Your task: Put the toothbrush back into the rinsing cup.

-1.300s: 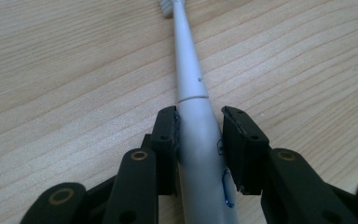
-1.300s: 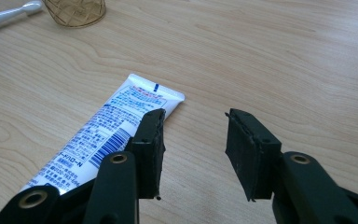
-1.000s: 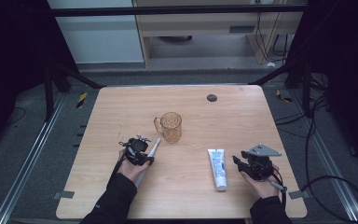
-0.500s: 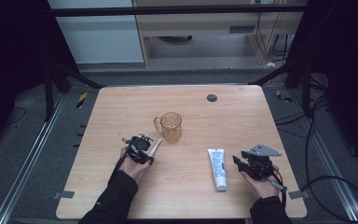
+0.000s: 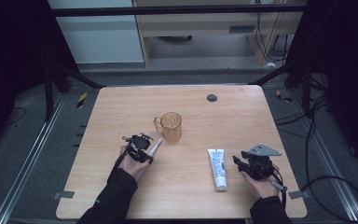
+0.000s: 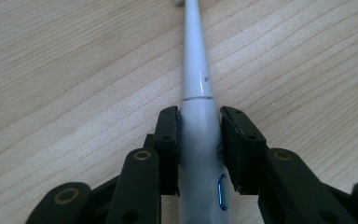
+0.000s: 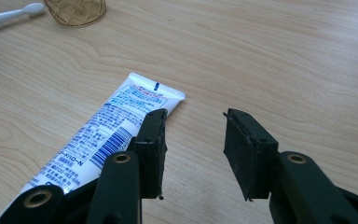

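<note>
Pale wooden table (image 5: 242, 116), grey floor (image 5: 28, 140), left gripper (image 5: 142, 144) pinching toothbrush (image 6: 196, 70), right gripper (image 5: 247, 163) spread beside toothpaste tube (image 5: 217, 165)

toothbrush (image 5: 154, 146) left of cup (image 5: 171, 126), tube (image 5: 217, 165) right

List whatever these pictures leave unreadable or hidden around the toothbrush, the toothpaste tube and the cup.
- Toothbrush: in the left gripper view the top edge cuts off its head; its rear runs out at the bottom edge between the left gripper jaws.
- Toothpaste tube: in the right gripper view its cap end is cut off at the lower left; the print is too small to read.
- Cup: the top edge cuts off all but its base.
</note>
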Tool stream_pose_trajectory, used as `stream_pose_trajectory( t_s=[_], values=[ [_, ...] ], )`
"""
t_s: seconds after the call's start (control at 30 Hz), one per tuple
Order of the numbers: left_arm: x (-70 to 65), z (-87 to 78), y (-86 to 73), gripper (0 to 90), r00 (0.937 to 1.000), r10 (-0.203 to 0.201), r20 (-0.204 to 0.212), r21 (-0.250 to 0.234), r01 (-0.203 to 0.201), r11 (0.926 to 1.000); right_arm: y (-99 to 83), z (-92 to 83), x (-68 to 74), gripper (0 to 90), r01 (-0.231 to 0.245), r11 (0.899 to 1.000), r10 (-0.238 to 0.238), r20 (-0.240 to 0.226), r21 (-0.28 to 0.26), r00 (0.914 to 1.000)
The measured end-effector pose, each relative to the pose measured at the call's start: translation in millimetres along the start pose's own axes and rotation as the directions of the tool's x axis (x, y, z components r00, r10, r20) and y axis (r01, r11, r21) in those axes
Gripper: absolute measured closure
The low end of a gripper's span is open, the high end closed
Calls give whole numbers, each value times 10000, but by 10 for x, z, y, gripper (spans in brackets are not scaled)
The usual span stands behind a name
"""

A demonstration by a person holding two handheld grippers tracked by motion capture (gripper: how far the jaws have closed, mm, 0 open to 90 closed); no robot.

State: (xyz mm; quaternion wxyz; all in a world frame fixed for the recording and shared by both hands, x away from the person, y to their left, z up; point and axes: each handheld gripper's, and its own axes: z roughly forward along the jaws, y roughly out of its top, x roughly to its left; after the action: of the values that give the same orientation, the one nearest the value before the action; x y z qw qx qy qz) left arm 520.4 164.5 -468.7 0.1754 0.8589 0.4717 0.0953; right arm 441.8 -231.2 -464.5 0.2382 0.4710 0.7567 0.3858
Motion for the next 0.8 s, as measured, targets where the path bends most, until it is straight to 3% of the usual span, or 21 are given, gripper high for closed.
stream_pose_trajectory(
  t_s=[0.17, 0.27, 0.3, 0.33, 0.6, 0.7, 0.8],
  values=[
    [7, -122, -29, 675, 10000, 64, -48, -424, -66, 9991, -2, 0, -4, 587, -27, 10000, 27, 5, 21, 10000],
    [18, -237, -59, 675, 10000, 77, -20, -903, -79, 9959, -3, -2, -3, 588, -47, 10000, 47, 6, 19, 10000],
    [25, -313, -87, 675, 10000, 0, 13, -1303, 2, 9915, -2, -3, -3, 588, -49, 10000, 49, 5, 12, 10000],
    [25, -313, -87, 676, 10000, 0, 13, -1303, 2, 9915, -2, -3, -3, 588, -38, 10000, 38, 10, 14, 10000],
    [41, -645, -141, 676, 9999, -44, 106, -2609, 70, 9653, -2, -3, -2, 590, -50, 10000, 50, 3, 15, 10000],
    [42, -765, -149, 676, 9999, -44, 137, -3036, 83, 9528, -4, -3, -3, 591, -57, 10000, 57, 3, 15, 10000],
    [52, -894, -163, 676, 9998, -106, 174, -3535, 161, 9353, -4, -3, -3, 591, -51, 10000, 51, -2, 15, 10000]
  ],
)
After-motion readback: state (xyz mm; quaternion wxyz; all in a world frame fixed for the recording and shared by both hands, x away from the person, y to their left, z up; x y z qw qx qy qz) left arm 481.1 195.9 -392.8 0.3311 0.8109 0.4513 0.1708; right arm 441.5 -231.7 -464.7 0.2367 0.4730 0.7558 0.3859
